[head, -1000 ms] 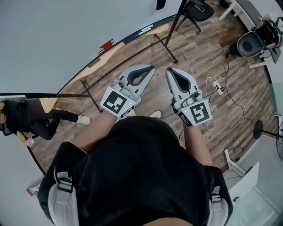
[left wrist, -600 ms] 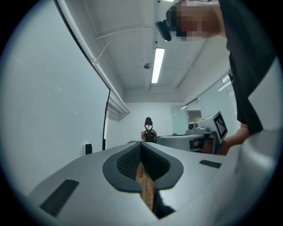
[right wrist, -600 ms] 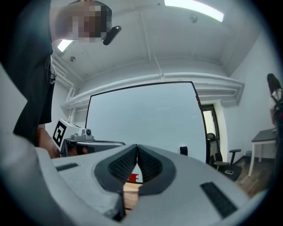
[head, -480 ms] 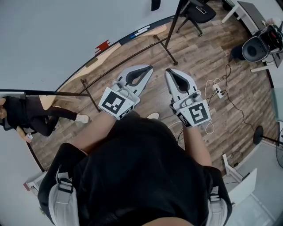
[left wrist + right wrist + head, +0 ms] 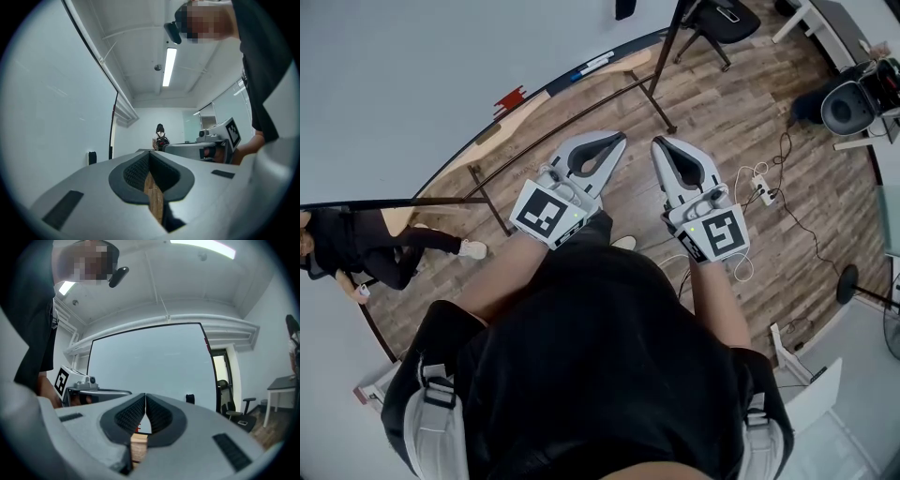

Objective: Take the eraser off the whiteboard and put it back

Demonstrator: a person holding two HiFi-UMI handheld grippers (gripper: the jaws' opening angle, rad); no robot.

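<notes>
Eraser [image 5: 625, 7], a small black block, clings to the whiteboard [image 5: 412, 75] at the very top edge of the head view, well apart from both grippers and untouched. Nearest the camera is the person's black-clad torso, both forearms stretched forward. The left gripper [image 5: 614, 139] has its jaws clenched tip to tip with nothing between them; its own view shows only a sliver of wooden floor [image 5: 722, 112] through the hollow behind the pads. The right gripper [image 5: 659, 142] is likewise clenched and empty, its tips meeting in a point. The two sit side by side, near each other but apart, both pointing toward the board. Compared with a second ago, both have crept a little up the frame, their jaws as tightly closed as then. A light shoe [image 5: 623, 243] peeps out past the torso. Beyond the grippers lies the black foot rail [image 5: 572, 127] of the board's stand, then the wooden tray [image 5: 539, 101] along the board's lower edge, carrying a red item [image 5: 508, 97] and markers [image 5: 586, 68]. These have slid leftward in the picture since the earlier frame, and the eraser has shifted left with them. To the right a white power strip [image 5: 762, 186] lies on the floor, with an office chair [image 5: 722, 19] farther off. At far left another person in dark clothes [image 5: 356, 253] is beyond the board's end
</notes>
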